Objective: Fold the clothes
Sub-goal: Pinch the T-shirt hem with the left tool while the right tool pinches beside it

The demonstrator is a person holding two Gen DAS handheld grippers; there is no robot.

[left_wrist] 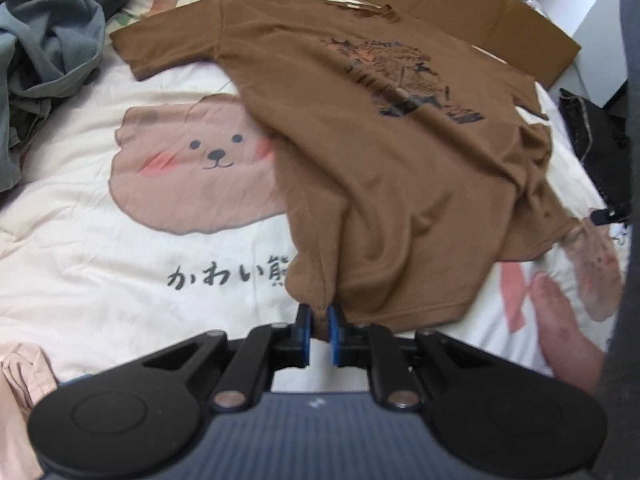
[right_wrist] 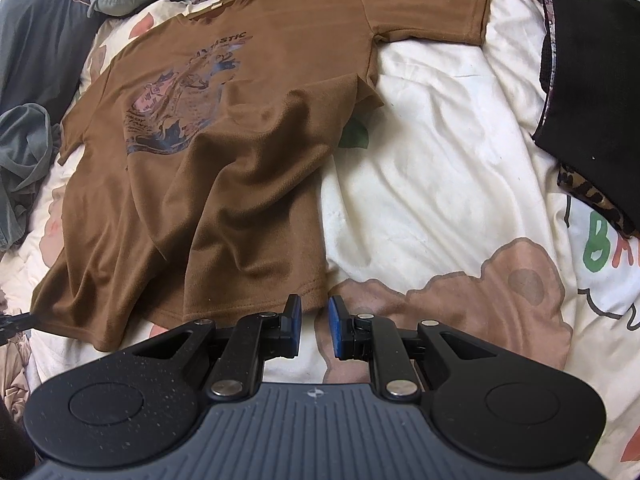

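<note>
Both tongs are pointed steeply downward toward the bed (right_wrist: pixel 420 168).

Left tongs (left_wrist: pixel 318 330): the blue pads are drawn close together and clamped on the near hem of the brown T-shirt (left_wrist: pixel 380 168). The fabric is seen pinched between them and drawn up into a ridge running away from the grip.

Right tongs (right_wrist: pixel 314 326): the jaws are held slightly apart. The hem corner of the shirt (right_wrist: pixel 224 168) lies just ahead of the left pad; whether it is touched cannot be told. No fabric is seen pressed between the pads.

T-shirt: it is laid front side up on the bed's cream quilt, with the printed graphic (left_wrist: pixel 404 80) exposed. One sleeve (right_wrist: pixel 428 8) is spread flat at the far side. In the right wrist view the near side of the body is folded over and rumpled. A bear print (left_wrist: pixel 192 164) on the quilt is partly covered by the shirt. A grey garment (left_wrist: pixel 44 44) lies bunched beside it, apart from the shirt.
</note>
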